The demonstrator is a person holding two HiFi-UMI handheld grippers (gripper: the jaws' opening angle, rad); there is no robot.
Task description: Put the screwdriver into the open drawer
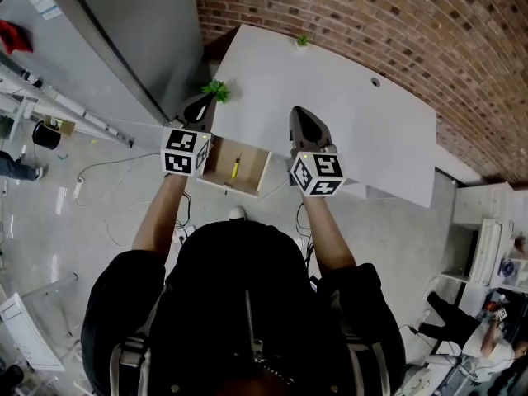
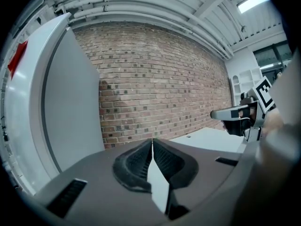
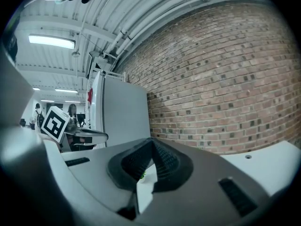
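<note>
A yellow-handled screwdriver (image 1: 236,168) lies inside the open wooden drawer (image 1: 258,172), which is pulled out from under the white table (image 1: 363,130). My left gripper (image 1: 206,100) hovers just above the drawer's far left corner, jaws shut and empty. My right gripper (image 1: 299,112) is over the table edge to the right of the drawer, also shut with nothing in it. In the left gripper view the pads (image 2: 141,161) meet at the tip, and the right gripper (image 2: 230,113) shows at the right. The right gripper view shows closed pads (image 3: 162,161) too.
A small green plant (image 1: 218,91) sits at the table's left corner by the left gripper, another (image 1: 302,40) at the far edge. A tall grey cabinet (image 1: 124,40) stands at the left. A brick wall (image 1: 396,23) runs behind the table. Cables (image 1: 107,167) lie on the floor.
</note>
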